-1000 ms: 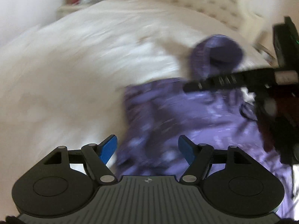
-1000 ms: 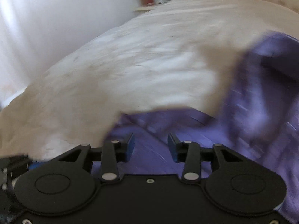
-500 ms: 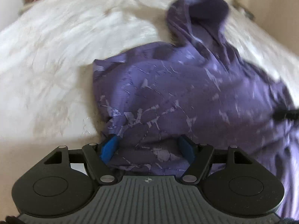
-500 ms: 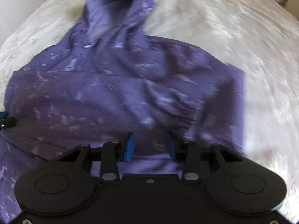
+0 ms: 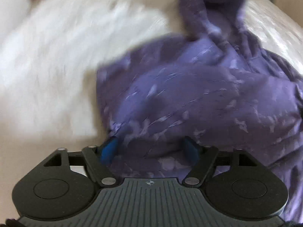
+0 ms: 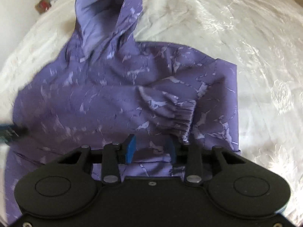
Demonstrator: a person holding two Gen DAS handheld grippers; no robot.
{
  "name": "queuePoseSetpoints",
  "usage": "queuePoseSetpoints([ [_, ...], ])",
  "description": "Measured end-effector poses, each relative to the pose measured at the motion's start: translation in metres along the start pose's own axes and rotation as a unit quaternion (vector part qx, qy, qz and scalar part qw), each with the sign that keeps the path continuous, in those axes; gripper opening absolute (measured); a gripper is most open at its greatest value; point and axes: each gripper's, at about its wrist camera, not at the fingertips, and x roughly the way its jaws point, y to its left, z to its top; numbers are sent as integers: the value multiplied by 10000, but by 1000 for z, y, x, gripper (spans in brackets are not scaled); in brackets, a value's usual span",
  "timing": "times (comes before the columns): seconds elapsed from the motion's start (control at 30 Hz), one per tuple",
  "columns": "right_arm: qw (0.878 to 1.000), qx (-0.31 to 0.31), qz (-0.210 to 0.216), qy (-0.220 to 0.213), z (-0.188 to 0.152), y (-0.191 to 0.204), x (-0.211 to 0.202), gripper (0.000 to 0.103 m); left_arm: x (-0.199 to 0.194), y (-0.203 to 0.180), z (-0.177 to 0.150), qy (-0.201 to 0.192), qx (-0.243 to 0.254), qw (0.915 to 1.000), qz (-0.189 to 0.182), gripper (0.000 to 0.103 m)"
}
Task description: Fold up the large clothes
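Note:
A purple hoodie [image 5: 198,94] with pale streaks lies spread on a white bed [image 5: 47,66], its hood [image 5: 217,5] at the far end. My left gripper [image 5: 149,149] points down at the hoodie's left edge. Its jaws are opening, and bunched fabric lies between the blue pads without being pinched. In the right wrist view the hoodie [image 6: 104,94] fills the middle, with the hood [image 6: 106,15] at the top. A sleeve lies folded across the body, and its ribbed cuff [image 6: 180,115] is just beyond my right gripper [image 6: 151,148]. That gripper hangs open over flat fabric.
The white bedspread [image 6: 236,28] stretches wide to the right and beyond the hood. A small red box [image 6: 43,5] sits off the bed at the far left. Part of the other gripper [image 6: 7,132] shows at the left edge of the right wrist view.
Both views have swung down onto the hoodie. My right gripper crossed to the side with the folded sleeve. My left gripper sank to the hoodie's left edge, and its pads stand slightly wider.

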Motion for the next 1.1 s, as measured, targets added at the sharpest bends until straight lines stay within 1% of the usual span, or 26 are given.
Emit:
queuePoseSetpoints([
  [0.03, 10000, -32, 2, -24, 4, 1, -4, 47, -3, 6, 2, 1, -195, 9998, -95, 76],
  [0.07, 9998, -95, 13, -145, 11, 4, -12, 53, -7, 7, 6, 8, -234, 9997, -99, 75],
  [0.1, 9994, -119, 71, -320, 19, 6, -20, 54, -16, 6, 10, -70, -219, 9997, -89, 74],
  [0.17, 9979, -121, 229, -600, 36, 8, -32, 55, -37, 1, 25, -468, -129, 9986, -202, 74],
  [0.23, 9962, -154, 240, -820, 59, 10, -32, 58, -58, -7, 49, -959, -110, 9946, -378, 74],
  [0.27, 9950, -176, 245, -953, 76, 12, -30, 59, -65, -12, 63, -1171, -75, 9922, -410, 74],
  [0.3, 9941, -189, 245, -1038, 86, 16, -26, 61, -71, -20, 79, -1401, 5, 9896, -332, 74],
  [0.33, 9933, -197, 224, -1113, 103, 19, -20, 63, -72, -28, 93, -1562, 101, 9875, -171, 74],
  [0.4, 9918, -177, 172, -1251, 133, 27, -5, 64, -65, -51, 126, -1723, 432, 9832, 428, 74],
  [0.47, 9901, -178, 158, -1385, 158, 34, 10, 64, -49, -72, 157, -1777, 740, 9782, 774, 73],
  [0.53, 9892, -196, 140, -1448, 177, 41, 25, 64, -28, -84, 180, -1784, 860, 9776, 709, 68],
  [0.57, 9890, -211, 138, -1455, 187, 45, 34, 64, -18, -87, 190, -1731, 860, 9790, 649, 63],
  [0.6, 9889, -238, 135, -1460, 192, 49, 40, 64, -7, -92, 199, -1674, 856, 9805, 570, 62],
  [0.67, 9887, -356, 133, -1450, 202, 58, 55, 64, 9, -100, 212, -1661, 841, 9816, 424, 62],
  [0.73, 9886, -436, 106, -1441, 208, 60, 66, 64, 18, -105, 216, -1704, 850, 9808, 413, 62],
  [0.83, 9893, -278, 68, -1433, 217, 58, 80, 64, 32, -114, 224, -1787, 882, 9791, 404, 62],
  [0.93, 9904, -95, 49, -1377, 226, 54, 93, 64, 39, -111, 224, -1850, 867, 9773, 559, 62],
  [1.0, 9902, -80, -171, -1386, 226, 45, 98, 64, 49, -98, 225, -1803, 718, 9777, 802, 62],
  [1.07, 9905, 110, -416, -1309, 220, 23, 107, 64, 63, -72, 222, -1591, 395, 9820, 936, 62],
  [1.1, 9912, 223, -521, -1199, 215, 9, 112, 65, 70, -57, 219, -1426, 225, 9853, 917, 65],
])
